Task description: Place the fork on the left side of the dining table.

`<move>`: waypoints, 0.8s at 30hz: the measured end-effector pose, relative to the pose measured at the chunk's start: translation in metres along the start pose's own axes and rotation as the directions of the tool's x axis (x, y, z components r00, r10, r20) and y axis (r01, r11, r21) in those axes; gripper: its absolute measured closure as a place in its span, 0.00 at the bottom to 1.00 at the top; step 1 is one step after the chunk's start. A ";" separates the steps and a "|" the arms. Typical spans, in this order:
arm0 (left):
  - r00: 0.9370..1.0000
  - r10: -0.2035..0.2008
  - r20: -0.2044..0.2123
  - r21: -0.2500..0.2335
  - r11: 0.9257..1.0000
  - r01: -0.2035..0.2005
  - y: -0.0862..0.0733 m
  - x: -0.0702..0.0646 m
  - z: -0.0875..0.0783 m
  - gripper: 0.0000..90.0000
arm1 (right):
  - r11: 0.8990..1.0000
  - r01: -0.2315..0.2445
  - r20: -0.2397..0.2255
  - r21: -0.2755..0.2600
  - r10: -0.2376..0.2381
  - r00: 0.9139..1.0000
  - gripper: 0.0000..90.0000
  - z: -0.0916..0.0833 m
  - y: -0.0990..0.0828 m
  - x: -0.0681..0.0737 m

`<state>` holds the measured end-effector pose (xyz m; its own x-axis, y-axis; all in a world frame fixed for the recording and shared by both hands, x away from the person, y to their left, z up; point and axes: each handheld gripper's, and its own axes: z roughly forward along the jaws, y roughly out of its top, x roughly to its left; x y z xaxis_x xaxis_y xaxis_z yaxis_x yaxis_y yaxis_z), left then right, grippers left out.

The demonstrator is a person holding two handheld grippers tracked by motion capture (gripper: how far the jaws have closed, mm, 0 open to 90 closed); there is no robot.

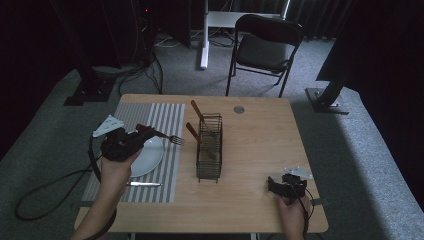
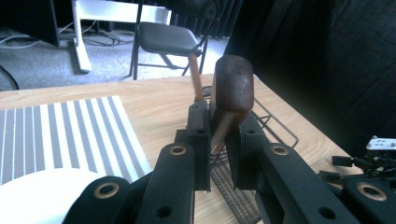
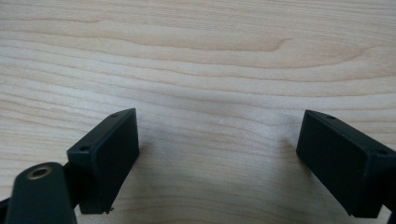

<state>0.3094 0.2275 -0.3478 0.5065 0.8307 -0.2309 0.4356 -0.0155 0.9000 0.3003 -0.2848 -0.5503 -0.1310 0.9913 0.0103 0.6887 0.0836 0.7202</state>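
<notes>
My left gripper is shut on the dark wooden handle of a fork, held level above a white plate with its tines toward a black wire basket. In the left gripper view the fork's handle end sticks up between the jaws of the left gripper. Two wooden-handled utensils lean in the basket. A knife lies on the striped placemat. My right gripper rests open at the table's front right; in its own view the right gripper spans bare wood.
A small round metal disc is set into the table near its far edge. A black folding chair stands beyond the table. The right gripper shows at the right edge of the left gripper view, past the basket.
</notes>
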 end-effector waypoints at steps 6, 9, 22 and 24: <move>0.998 -0.054 -0.025 0.005 0.998 0.055 -0.005 0.022 0.007 0.89 | 1.000 -0.001 0.000 -0.001 0.001 1.000 0.14 0.000 0.000 0.000; 0.996 -0.083 -0.025 0.008 0.996 0.083 -0.006 0.034 0.012 0.89 | 1.000 0.000 0.000 -0.002 0.000 1.000 0.14 0.000 0.000 0.000; 0.984 -0.159 -0.077 -0.006 0.987 0.159 -0.009 0.082 0.035 0.89 | 1.000 0.002 0.001 -0.003 -0.002 1.000 0.14 0.000 0.000 0.000; 0.979 -0.182 -0.086 -0.003 0.983 0.183 -0.010 0.090 0.041 0.89 | 1.000 0.001 0.000 -0.002 -0.001 1.000 0.14 0.000 0.000 0.000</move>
<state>0.3811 0.2801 -0.3932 0.3524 0.8646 -0.3581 0.5186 0.1381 0.8438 0.3004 -0.2849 -0.5504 -0.1315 0.9913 0.0091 0.6868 0.0845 0.7219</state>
